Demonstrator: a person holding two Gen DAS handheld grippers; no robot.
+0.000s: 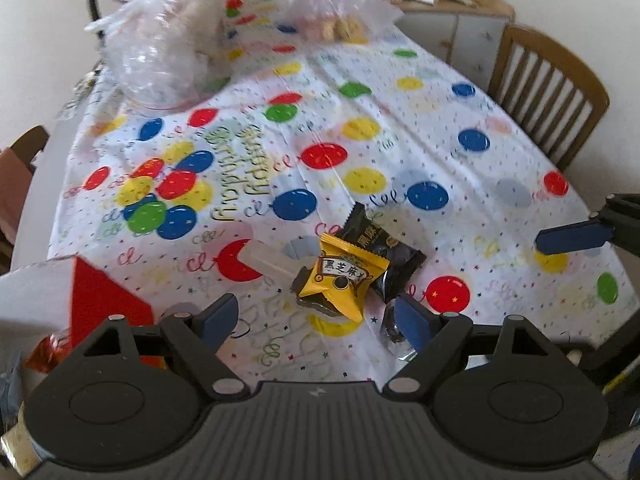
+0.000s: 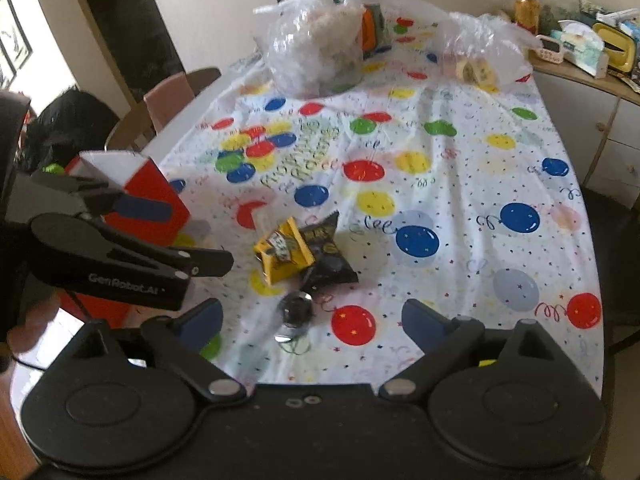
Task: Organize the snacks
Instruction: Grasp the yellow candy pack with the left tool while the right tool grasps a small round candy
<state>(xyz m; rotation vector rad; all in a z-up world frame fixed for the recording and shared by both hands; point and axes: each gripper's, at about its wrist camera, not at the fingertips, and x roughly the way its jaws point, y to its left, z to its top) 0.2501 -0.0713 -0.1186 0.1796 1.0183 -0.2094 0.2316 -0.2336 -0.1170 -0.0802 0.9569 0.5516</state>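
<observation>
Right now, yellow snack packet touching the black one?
Touching. In the left wrist view the yellow packet lies overlapping the black packet; the right wrist view shows the same overlap.

The right gripper [image 2: 312, 320] hangs with jaws wide apart above a balloon-print tablecloth [image 2: 460, 184]. A yellow snack packet [image 2: 280, 254] overlaps a black snack packet [image 2: 328, 256]. The left gripper [image 2: 180, 236] reaches beside a red box [image 2: 156, 200].

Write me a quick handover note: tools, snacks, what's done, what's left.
Left tool: open, empty, above the snacks.
Right tool: open, empty, jaws just narrowed slightly.
Snacks: yellow packet lies on the black packet mid-table; a small dark wrapped candy sits nearest.
Red box: left of the snacks, open-topped.
Done: nothing picked up that these views show.
Left: probably all three into the box.
</observation>
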